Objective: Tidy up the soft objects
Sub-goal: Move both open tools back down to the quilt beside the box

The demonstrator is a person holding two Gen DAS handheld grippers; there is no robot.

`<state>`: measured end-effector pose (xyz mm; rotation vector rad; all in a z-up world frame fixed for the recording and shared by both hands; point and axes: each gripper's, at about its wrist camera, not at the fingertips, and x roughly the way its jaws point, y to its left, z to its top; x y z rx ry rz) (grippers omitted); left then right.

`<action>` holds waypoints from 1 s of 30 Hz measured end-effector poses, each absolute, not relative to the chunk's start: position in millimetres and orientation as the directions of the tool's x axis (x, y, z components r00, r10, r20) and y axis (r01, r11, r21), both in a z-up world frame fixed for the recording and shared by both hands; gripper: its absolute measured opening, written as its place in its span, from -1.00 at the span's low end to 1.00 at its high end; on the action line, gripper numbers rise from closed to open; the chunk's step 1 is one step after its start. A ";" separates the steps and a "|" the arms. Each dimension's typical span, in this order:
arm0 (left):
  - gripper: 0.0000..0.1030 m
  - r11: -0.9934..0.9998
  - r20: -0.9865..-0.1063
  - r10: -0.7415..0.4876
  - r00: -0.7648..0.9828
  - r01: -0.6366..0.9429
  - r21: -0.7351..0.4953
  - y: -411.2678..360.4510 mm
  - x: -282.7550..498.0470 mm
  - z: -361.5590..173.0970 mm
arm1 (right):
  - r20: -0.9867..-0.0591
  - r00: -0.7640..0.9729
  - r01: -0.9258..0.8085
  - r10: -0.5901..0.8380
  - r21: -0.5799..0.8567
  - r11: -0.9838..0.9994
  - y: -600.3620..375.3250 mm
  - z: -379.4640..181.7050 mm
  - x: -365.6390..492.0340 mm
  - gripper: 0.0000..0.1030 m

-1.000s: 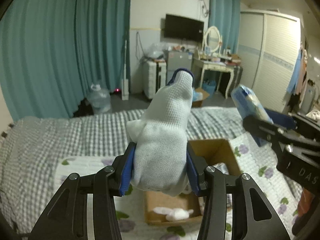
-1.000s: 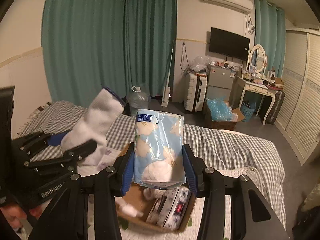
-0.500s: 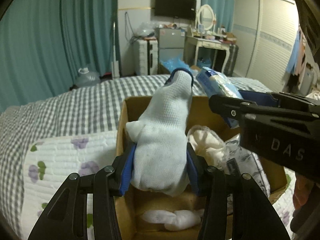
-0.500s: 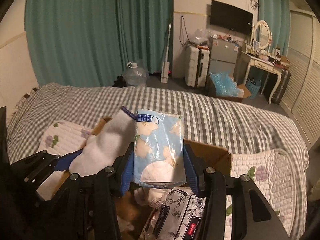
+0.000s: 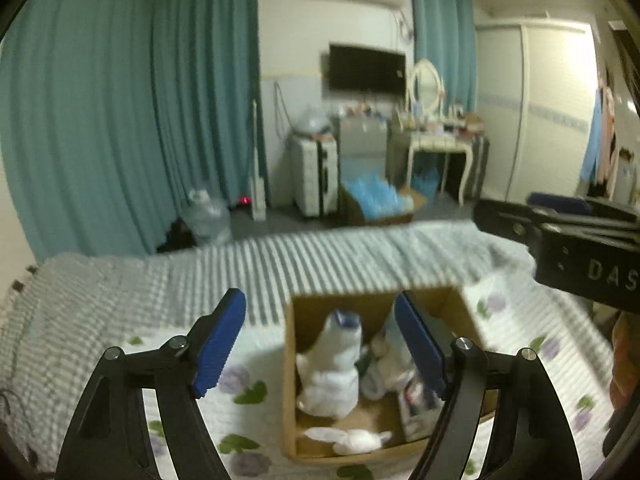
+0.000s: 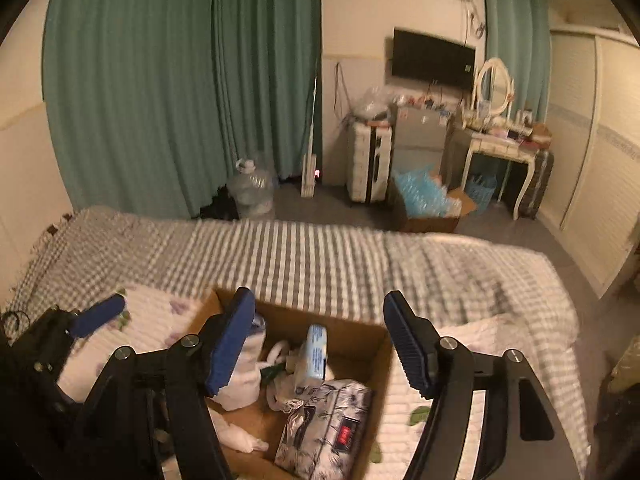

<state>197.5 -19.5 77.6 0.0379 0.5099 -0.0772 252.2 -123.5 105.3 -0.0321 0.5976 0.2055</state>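
1. The bed (image 6: 328, 256), spread with a grey checked cover, fills the middle of both views; a white quilt with purple flowers (image 5: 248, 384) lies on its near part.
2. A cardboard box (image 5: 289, 380) sits open on the quilt, near the cameras.
3. Inside the box, at its near right, lies a floral-print pack (image 6: 324, 428) with a red label.
4. A white sock with a blue cuff (image 5: 336, 364) stands slumped against the box's left wall, cuff toward the far side.
5. The blue tissue pack (image 6: 314, 356) stands on edge in the middle of the box, just right of the sock, among crumpled white soft items.
6. The left hand-held gripper (image 5: 320, 340) hangs above the box, released, its blue pads wide apart with nothing between them.
7. The right hand-held gripper (image 6: 318, 338) is likewise spread wide and empty, over the box, to the right of the left one.
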 end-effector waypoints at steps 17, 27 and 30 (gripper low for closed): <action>1.00 0.993 -0.236 -0.061 0.970 0.083 0.086 -1.4 4.3 249.7 | -0.322 0.934 -0.171 0.156 -0.018 0.985 -159.0 302.5 36.3 1.00; 1.00 0.989 -0.258 -0.073 0.963 0.104 0.108 -2.2 -40.4 206.5 | -0.340 0.926 -0.183 0.165 -0.024 0.983 -168.0 276.8 -28.3 1.00; 1.00 0.991 -0.280 -0.069 0.958 0.097 0.087 -1.3 -40.7 181.3 | -0.354 0.915 -0.206 0.195 0.007 0.979 -167.8 247.7 -33.8 1.00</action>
